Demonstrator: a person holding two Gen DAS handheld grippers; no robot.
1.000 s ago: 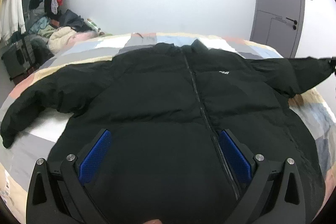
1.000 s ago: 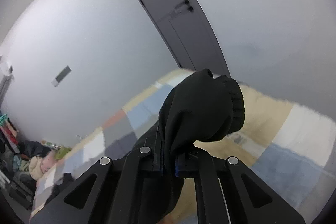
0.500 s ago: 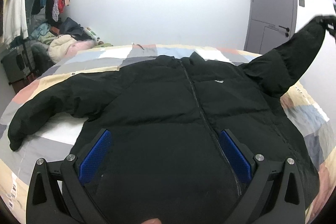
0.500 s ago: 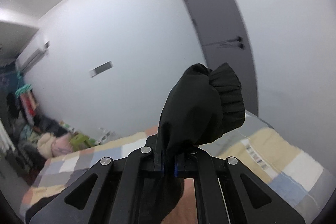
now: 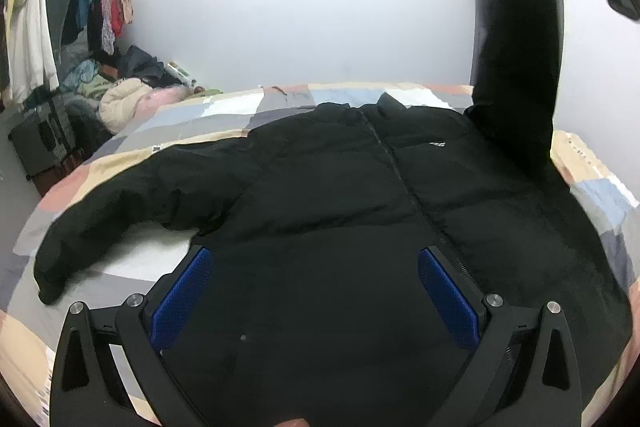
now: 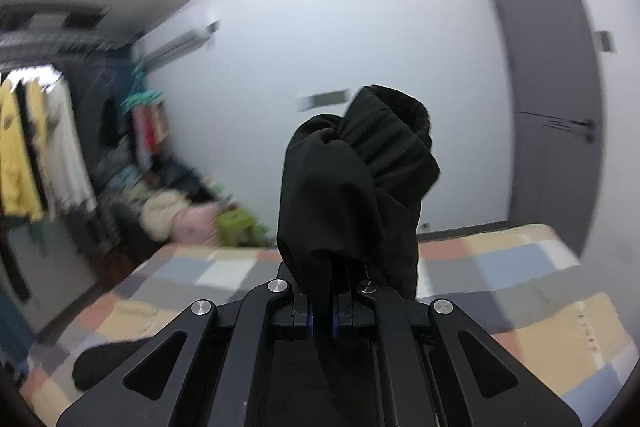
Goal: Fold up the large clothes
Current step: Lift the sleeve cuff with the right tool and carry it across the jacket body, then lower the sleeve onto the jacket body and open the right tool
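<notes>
Right gripper (image 6: pixel 320 321) pinching sleeve cuff (image 6: pixel 360 179) between pressed-together fingers, now lifting it from outstretched to near vertical; black jacket (image 5: pixel 340 227) lying zipped on bed (image 5: pixel 224 115) ahead of spread, empty left gripper (image 5: pixel 316 295); sleeve fold-in likely coming.

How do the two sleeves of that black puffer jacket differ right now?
The black puffer jacket's left-side sleeve lies flat on the patchwork bedspread, touched by neither tool; its right-side sleeve stands raised in the air. The raised sleeve's ribbed cuff is pinched in the right gripper, while the left gripper hangs open. Both sleeves are black and padded.
</notes>
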